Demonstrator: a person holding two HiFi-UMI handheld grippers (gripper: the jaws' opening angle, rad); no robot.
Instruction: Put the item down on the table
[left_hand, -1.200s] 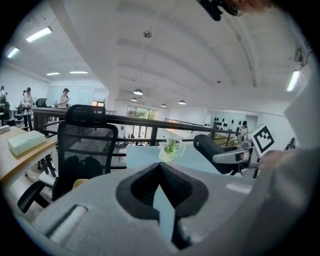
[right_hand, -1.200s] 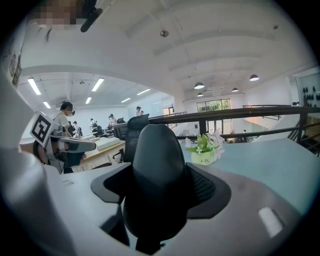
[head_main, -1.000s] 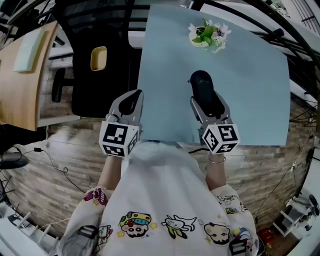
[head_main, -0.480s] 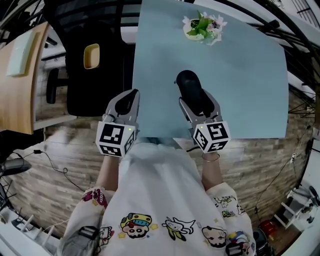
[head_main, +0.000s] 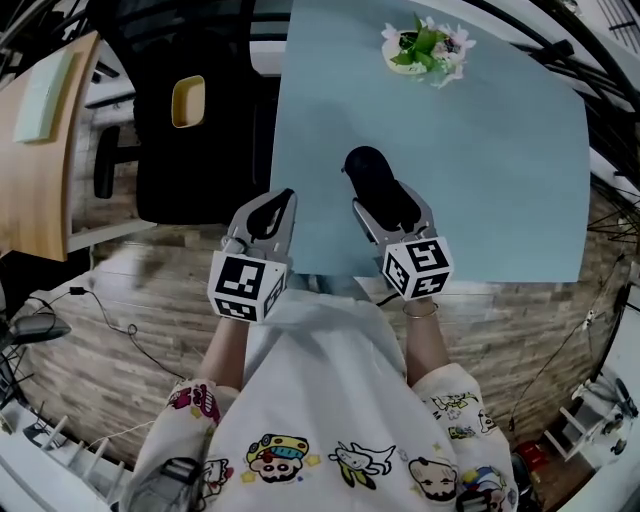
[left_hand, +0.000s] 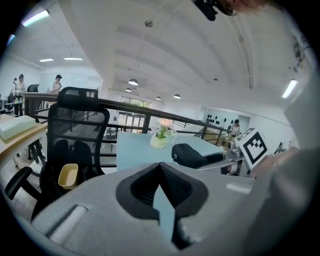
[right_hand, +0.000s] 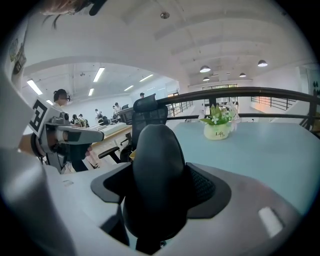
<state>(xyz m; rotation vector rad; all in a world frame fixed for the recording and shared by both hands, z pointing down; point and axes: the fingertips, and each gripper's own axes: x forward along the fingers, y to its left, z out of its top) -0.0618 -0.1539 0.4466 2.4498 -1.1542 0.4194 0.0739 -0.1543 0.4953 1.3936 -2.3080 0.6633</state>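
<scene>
Right here at the near edge of the pale blue desk (head_main: 500, 180), the person has a gripper in each hand, both pointing away from the body and angled down. The right gripper (right_hand: 156, 172) is the busy one: its fingers (right_hand: 210, 187) are clamped on either side of the black item (head_main: 368, 170), a rounded, dark, smooth-looking thing that fills the gap between them and sticks out well past the tips. From above, the item sits over the desk, just in from the front edge and a little left of the middle. Whether its underside is touching the surface, I can't say from here.

The left gripper (left_hand: 160, 167) is beside it, also at the desk's front edge, off to the left. Its fingers are closed, tips meeting, with nothing held; only a thin sliver of blue desk shows through lower down. The two grippers are near each other but apart.

At the far side of the desk there's a small white pot of flowers (head_main: 428, 45), well clear of the action. Left of the desk stands a black office chair (head_main: 190, 150) with a yellow cup (head_main: 188, 100) resting on its seat, and past that a wooden table (head_main: 45, 170). The person's white sleeves and cartoon-print top fill the bottom of the head view.
</scene>
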